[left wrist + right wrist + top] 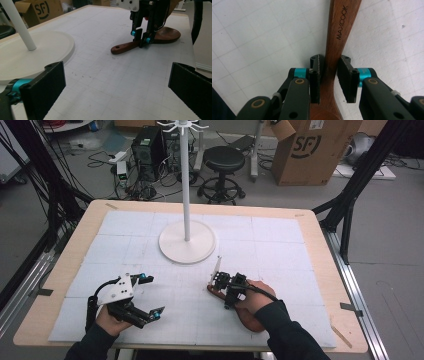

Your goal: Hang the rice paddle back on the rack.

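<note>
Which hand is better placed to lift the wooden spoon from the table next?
Right. The right tongs already stand around the spoon handle, both pads against its sides. The left tongs are wide open with nothing between them, well apart from the spoon, nearer the white stand base.

Even indoor light, soft focus

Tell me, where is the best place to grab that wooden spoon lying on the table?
Probably the wooden spoon is best taken by its narrow handle, from straight above, pads on its two long sides. It lies flat on the table, so only those sides are reachable, and the bowl end looks too wide. The right claw stands just so, pinching the handle near the bowl.
</note>
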`<control>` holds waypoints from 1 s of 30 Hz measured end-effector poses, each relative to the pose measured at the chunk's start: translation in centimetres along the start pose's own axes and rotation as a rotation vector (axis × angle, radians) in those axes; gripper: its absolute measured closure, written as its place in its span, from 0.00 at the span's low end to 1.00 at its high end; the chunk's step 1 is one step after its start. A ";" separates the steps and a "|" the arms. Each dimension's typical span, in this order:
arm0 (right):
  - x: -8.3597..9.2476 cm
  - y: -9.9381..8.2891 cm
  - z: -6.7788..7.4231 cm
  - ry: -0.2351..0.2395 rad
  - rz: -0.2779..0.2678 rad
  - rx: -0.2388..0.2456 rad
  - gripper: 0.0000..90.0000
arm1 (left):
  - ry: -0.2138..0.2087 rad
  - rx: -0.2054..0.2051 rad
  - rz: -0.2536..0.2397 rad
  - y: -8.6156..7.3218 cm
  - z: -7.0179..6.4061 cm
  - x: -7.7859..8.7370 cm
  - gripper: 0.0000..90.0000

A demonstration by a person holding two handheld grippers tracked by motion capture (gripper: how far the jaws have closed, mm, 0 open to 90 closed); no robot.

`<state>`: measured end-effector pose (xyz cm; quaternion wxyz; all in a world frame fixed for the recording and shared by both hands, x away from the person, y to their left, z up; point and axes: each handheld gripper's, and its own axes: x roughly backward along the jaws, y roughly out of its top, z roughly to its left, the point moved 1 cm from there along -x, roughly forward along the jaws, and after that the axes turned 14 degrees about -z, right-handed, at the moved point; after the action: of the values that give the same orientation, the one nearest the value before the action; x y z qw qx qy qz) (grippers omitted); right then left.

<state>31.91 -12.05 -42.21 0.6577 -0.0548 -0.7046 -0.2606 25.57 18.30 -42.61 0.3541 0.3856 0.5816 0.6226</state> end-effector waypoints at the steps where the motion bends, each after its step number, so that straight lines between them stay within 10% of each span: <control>1: 0.0 0.0 0.0 0.001 -0.001 0.008 0.83 | -0.001 -0.002 0.002 0.0 0.0 0.0 0.02; 20: 0.2 -0.3 -0.1 0.033 -0.021 0.039 0.88 | 0.001 -0.001 0.007 -0.1 0.1 0.1 0.02; 30: 1.7 -1.9 -0.6 0.056 -0.159 0.005 0.88 | 0.005 0.001 0.010 -0.1 0.1 0.1 0.02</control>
<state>31.43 -14.43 -41.18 0.6545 0.0103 -0.6888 -0.3117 25.57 18.43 -42.70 0.3494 0.3868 0.5809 0.6252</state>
